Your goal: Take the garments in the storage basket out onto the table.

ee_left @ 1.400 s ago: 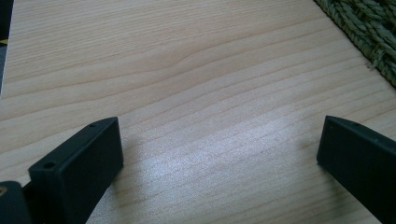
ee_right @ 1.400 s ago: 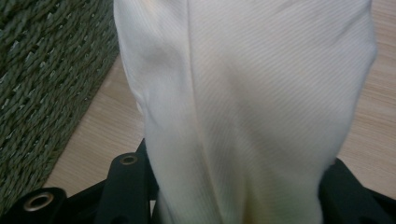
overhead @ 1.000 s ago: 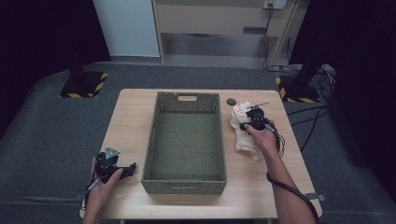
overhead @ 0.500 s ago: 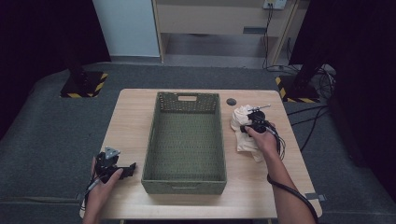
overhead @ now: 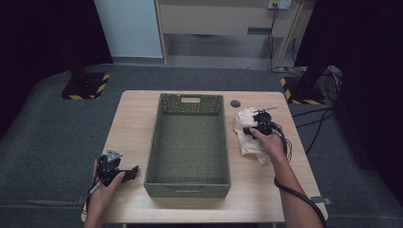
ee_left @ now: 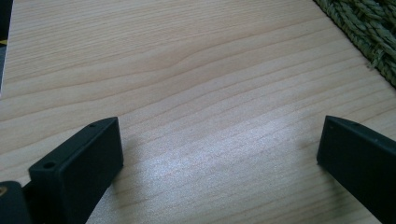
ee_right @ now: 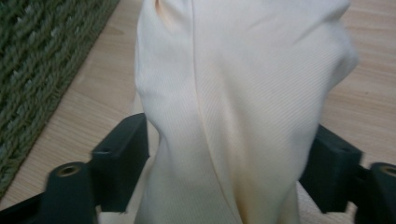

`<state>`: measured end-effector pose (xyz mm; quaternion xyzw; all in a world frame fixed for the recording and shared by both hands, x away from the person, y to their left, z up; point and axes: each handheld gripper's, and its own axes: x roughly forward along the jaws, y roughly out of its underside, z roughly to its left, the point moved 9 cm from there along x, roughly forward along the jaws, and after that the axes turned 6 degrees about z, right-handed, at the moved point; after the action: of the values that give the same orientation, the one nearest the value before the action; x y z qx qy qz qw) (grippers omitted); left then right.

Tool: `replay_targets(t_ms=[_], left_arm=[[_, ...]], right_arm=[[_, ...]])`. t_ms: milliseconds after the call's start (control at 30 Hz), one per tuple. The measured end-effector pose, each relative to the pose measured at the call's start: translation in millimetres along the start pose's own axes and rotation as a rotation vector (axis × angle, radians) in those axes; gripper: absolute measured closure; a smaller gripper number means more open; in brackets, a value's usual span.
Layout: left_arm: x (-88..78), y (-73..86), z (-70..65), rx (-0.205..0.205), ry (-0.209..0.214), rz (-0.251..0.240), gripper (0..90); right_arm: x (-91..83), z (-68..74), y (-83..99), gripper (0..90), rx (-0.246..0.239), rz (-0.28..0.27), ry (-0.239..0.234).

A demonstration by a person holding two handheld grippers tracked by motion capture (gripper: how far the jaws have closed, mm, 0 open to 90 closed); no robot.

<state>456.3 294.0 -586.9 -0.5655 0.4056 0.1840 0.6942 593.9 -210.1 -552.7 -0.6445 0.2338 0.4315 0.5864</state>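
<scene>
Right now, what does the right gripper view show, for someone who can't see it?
A crumpled cream cloth bulges between the right gripper's two black jaws, which have just been opening. It rests on the pale wooden table, beside a green woven basket.

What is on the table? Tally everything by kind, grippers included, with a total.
Green woven basket: 1
Cream cloth: 1
Dark round disc: 1
Handheld grippers, left gripper and right gripper: 2
Total: 5
</scene>
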Motion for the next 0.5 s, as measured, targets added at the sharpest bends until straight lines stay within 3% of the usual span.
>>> replay_targets(t_ms=[200,500], left_arm=[[0.0,0.0,0.0,0.0,0.0,0.0,0.0],[0.0,0.0,0.0,0.0,0.0,0.0,0.0]], right_arm=[[-13.9,-1.0,-7.1,7.3,-0.016,-0.044,0.009],[-37.1,2.7,-16.4,4.2,-0.035,-0.113,0.005]])
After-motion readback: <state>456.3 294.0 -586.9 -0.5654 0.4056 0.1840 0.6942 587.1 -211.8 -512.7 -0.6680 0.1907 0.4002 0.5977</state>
